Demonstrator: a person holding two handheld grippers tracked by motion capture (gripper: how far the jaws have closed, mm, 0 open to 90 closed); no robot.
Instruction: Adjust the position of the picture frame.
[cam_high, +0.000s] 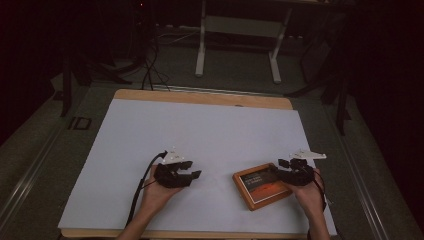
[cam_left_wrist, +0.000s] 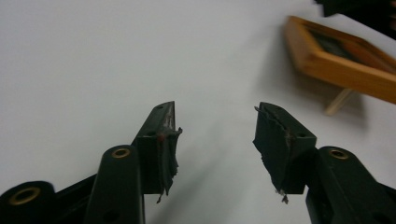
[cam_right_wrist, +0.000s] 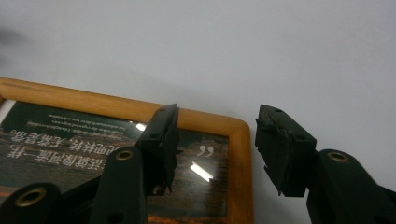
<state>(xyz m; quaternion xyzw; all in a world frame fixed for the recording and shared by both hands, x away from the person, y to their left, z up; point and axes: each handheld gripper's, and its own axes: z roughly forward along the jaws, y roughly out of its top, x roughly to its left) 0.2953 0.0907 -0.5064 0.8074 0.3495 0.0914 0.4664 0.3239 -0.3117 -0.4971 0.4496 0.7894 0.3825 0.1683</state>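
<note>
A wooden picture frame (cam_high: 260, 186) with a dark print under glass lies at the front right of the white sheet. My right gripper (cam_high: 278, 167) hovers over the frame's right end. In the right gripper view this gripper (cam_right_wrist: 217, 121) is open: one jaw is above the glass, the other beyond the frame's rounded corner (cam_right_wrist: 238, 135), and neither pad presses on the wood. My left gripper (cam_high: 194, 168) is held to the left of the frame, pointing toward it. It (cam_left_wrist: 217, 121) stands open with bare sheet between its pads. The frame (cam_left_wrist: 341, 70) appears farther off, its rear prop (cam_left_wrist: 338, 101) showing underneath.
The white sheet (cam_high: 200, 130) covers most of a wooden table (cam_high: 200, 96). Beyond the far edge, on a dark floor, are a white desk stand (cam_high: 237, 35) and cables (cam_high: 147, 70). A cable (cam_high: 140, 187) trails from the left gripper toward the front edge.
</note>
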